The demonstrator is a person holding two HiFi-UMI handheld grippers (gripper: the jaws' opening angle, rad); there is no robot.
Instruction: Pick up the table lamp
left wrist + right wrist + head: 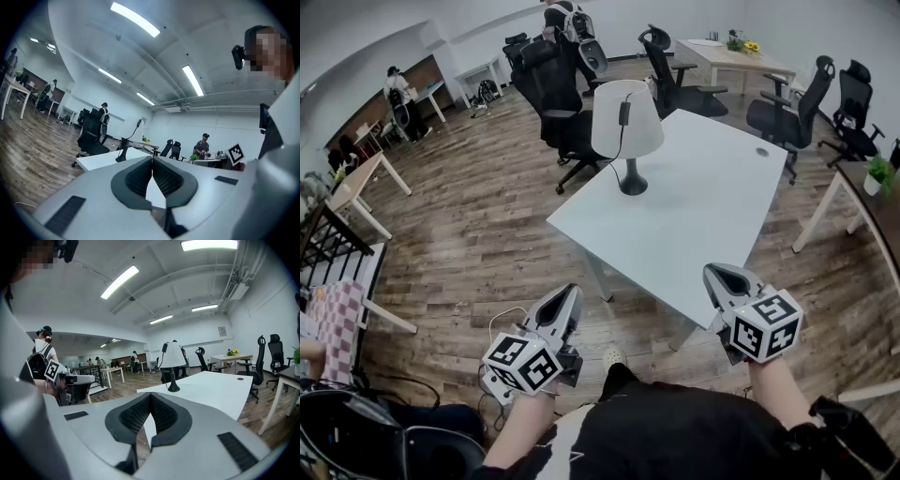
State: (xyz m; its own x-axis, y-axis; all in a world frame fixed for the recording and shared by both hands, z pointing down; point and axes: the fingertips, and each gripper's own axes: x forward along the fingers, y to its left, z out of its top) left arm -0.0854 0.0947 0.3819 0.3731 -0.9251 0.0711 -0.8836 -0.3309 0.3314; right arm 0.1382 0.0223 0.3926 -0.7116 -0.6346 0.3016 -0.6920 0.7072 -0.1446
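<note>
An open-plan office: white desks (703,202), black swivel chairs (551,89), ceiling strip lights (119,282).

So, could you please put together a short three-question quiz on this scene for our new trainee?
1. True or false: the left gripper is holding the table lamp.
2. Multiple choice: the lamp stands on A) the white table, B) a shelf, C) a cardboard box.
3. How do the jaws of the right gripper stand, and is anything between them?

Key:
1. False. It is held short of the table, with nothing in it.
2. A.
3. They are together, with nothing between them.
</note>
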